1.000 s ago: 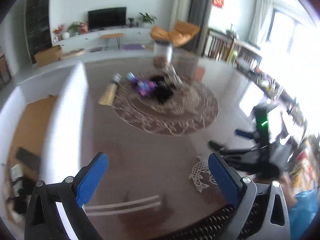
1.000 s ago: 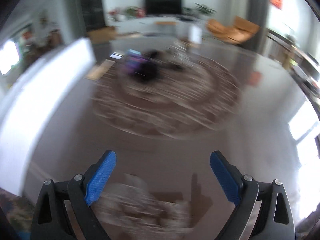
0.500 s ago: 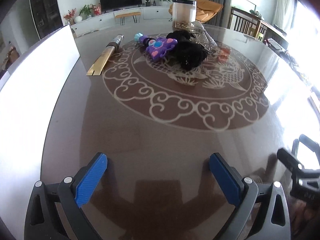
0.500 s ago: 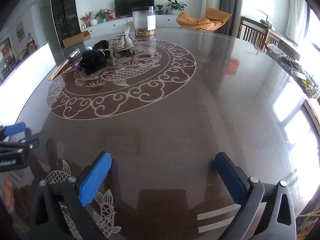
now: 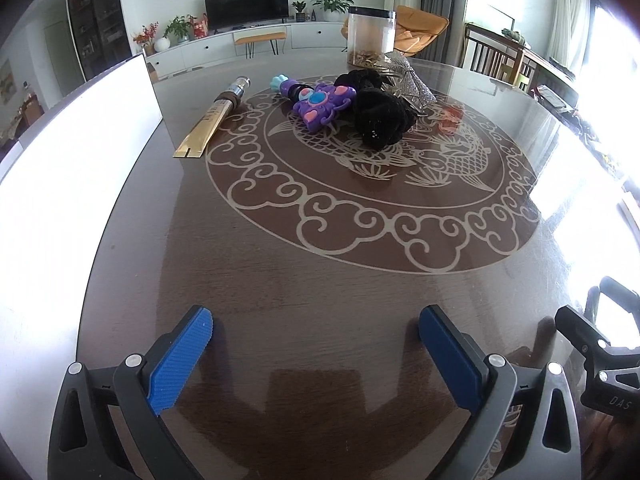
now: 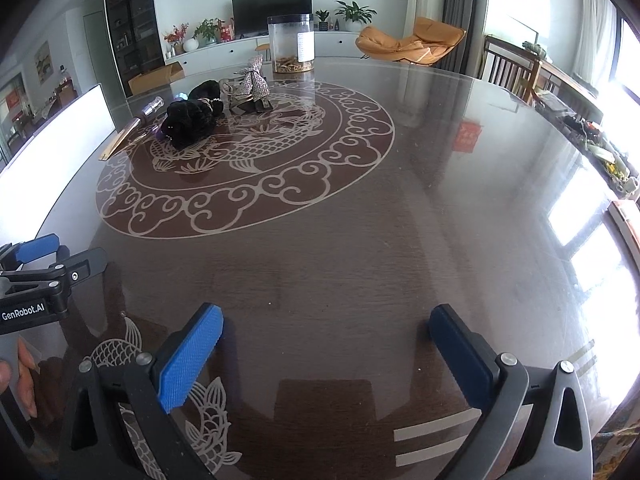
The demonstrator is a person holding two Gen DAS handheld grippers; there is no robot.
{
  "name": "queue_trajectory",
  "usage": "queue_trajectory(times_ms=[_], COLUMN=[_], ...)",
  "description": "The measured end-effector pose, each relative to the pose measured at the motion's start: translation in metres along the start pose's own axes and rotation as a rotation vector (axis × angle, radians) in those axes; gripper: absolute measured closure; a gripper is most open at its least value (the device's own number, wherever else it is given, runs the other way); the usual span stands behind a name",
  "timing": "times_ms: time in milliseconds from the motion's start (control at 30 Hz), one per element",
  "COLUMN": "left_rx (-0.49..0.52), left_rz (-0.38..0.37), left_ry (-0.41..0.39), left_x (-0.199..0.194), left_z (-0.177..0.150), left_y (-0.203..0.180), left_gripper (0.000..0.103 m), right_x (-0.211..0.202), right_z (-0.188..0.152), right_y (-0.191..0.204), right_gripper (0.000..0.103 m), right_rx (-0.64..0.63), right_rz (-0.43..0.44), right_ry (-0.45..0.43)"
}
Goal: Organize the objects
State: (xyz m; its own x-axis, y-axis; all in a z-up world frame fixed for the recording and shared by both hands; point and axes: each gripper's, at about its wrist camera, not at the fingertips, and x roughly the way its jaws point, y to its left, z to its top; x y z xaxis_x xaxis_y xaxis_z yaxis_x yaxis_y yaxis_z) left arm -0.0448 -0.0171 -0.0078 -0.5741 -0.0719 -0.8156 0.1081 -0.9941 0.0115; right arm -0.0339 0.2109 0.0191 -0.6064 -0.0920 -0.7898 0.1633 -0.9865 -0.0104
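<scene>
Task barely begun: left gripper & right gripper both spread wide w/ nothing between, toy, black plush, jar untouched mid-table.

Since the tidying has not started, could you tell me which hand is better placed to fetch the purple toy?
Left, probably. In its view the purple toy lies unobstructed ahead of the open left gripper. From the right gripper, also open, the black plush almost hides it.
</scene>
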Motion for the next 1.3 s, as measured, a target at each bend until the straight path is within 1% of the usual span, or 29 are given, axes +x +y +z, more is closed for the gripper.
queue_trajectory(times_ms=[600,1300], left_rx=[0.000,-0.001], left_rz=[-0.002,-0.002], left_ry=[-0.002,-0.001], left_x=[0.0005,0.0008], left_z=[-0.0018,-0.0016], left_y=[-0.0009,-0.0011], left_gripper=[0.000,0.000], right_x=[-0.0013,-0.0005], right_z=[0.0000,0.0000], right_y=[-0.0023,-0.0023], right_gripper=[0.000,0.000], right_rx=[0.008,0.007], right_rz=[0.019,0.017], right_ry=[-0.013,-0.013])
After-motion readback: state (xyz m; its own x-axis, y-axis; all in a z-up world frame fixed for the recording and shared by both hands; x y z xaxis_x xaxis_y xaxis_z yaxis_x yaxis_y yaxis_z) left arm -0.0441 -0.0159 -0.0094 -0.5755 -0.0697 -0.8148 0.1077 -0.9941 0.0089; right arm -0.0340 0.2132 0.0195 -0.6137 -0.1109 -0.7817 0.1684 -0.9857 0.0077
